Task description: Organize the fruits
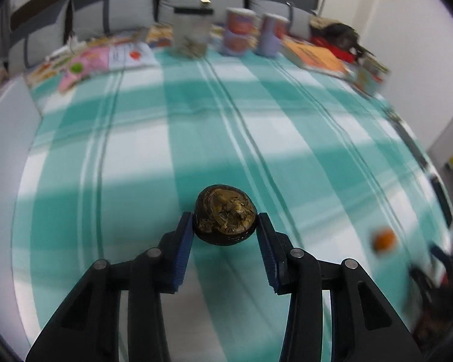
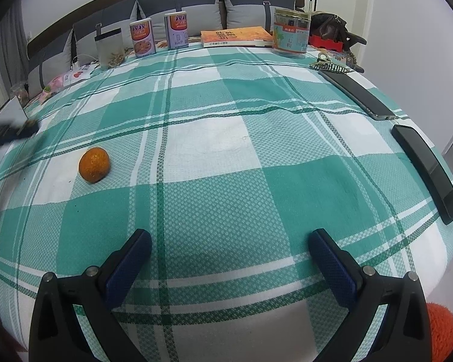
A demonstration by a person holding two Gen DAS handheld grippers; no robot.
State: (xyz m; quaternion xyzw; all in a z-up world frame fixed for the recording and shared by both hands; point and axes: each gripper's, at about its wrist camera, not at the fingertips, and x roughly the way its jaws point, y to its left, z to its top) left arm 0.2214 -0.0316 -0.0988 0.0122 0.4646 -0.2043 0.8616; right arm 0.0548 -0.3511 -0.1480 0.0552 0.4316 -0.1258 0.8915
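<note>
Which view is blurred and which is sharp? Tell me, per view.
Left wrist view: the checked bedspread and the orange fruit are smeared by motion, while the dark fruit in the left gripper stays sharp. Right wrist view: crisp throughout, orange fruit included; both views bulge with fisheye distortion.

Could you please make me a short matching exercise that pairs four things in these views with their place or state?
Things:
1. dark brown fruit
2. orange fruit
3. right claw
4. orange book

Places or states:
A. open, nothing between its fingers
B. at the far edge of the cloth, by the cushions
C. between the left claw's blue pads
D. alone on the checked cloth

Pairs: 1-C, 2-D, 3-A, 4-B
</note>
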